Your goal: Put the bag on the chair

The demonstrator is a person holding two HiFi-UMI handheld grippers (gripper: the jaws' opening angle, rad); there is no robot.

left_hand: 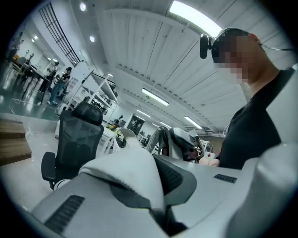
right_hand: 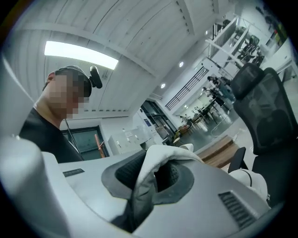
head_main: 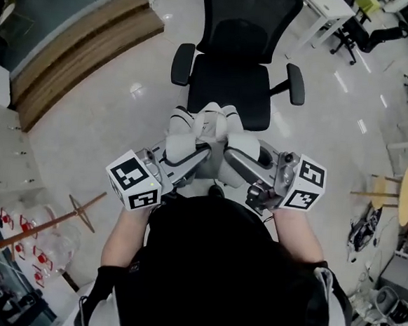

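**One person (head_main: 213,265) is holding one white bag (head_main: 208,124) in front of one black office chair (head_main: 231,83) with two hand-held grippers.**

The left hand-held gripper (head_main: 199,151) is pressing its two jaws tight together on a fold of the bag's white fabric. The right hand-held gripper (head_main: 231,155) is pinching a second white fold, its jaws standing only slightly apart around the cloth. The single bag is hanging between the two grippers, just ahead of the person, and its far side is overlapping the front edge of the chair's seat. Whether it is touching the seat cannot be told. The chair's two armrests (head_main: 182,64) are flanking the seat, which is facing the person on a pale glossy floor (head_main: 87,128).
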